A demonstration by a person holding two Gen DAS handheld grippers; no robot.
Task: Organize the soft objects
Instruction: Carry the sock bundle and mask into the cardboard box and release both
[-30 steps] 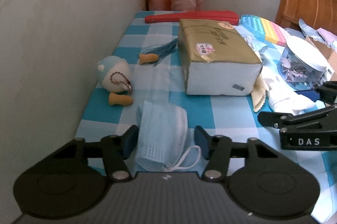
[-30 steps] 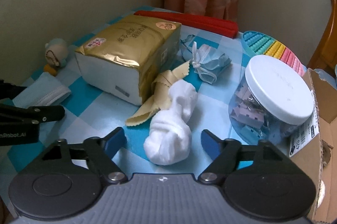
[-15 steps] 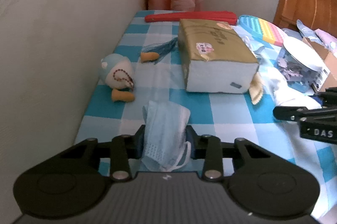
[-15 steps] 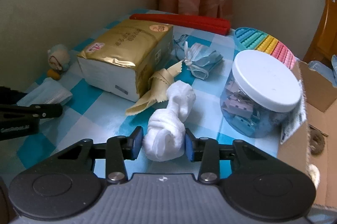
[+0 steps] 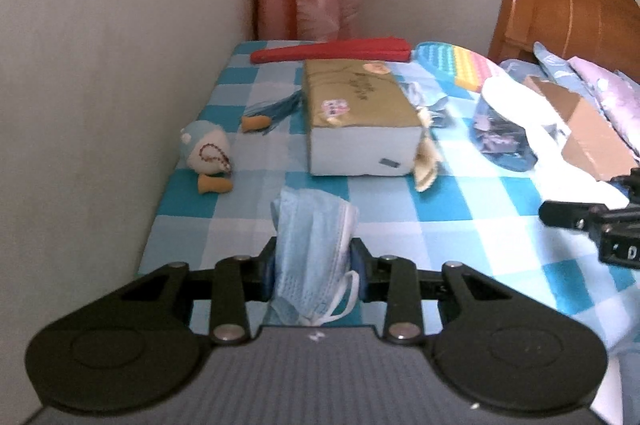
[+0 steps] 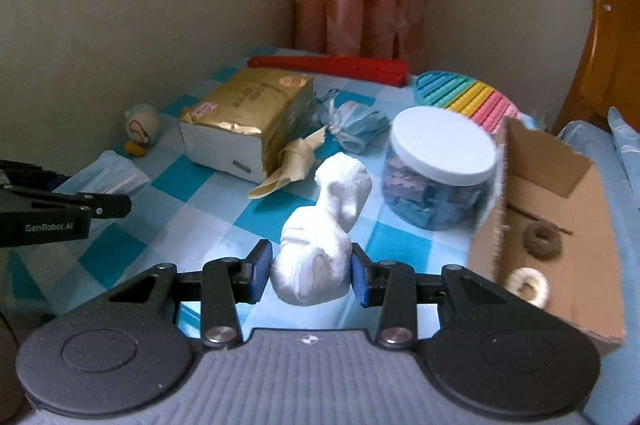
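Left tongs (image 5: pixel 315 267): clamped on the blue face mask (image 5: pixel 310 245), lower centre of the left wrist frame, mask standing up between the pads, ear loop hanging at its lower right. Right tongs (image 6: pixel 311 269): clamped on the white knotted sock (image 6: pixel 320 237), lower centre of the right wrist frame, its upper end sticking up toward the clip jar (image 6: pixel 438 169). Checked desk (image 6: pixel 192 209) carries the gold tissue pack (image 6: pixel 248 125) at centre-left, yellow cloth (image 6: pixel 288 165) touching its near corner, second mask (image 6: pixel 356 125) behind. Cardboard box (image 6: pixel 560 225) at the right edge, two ring-shaped things inside it.
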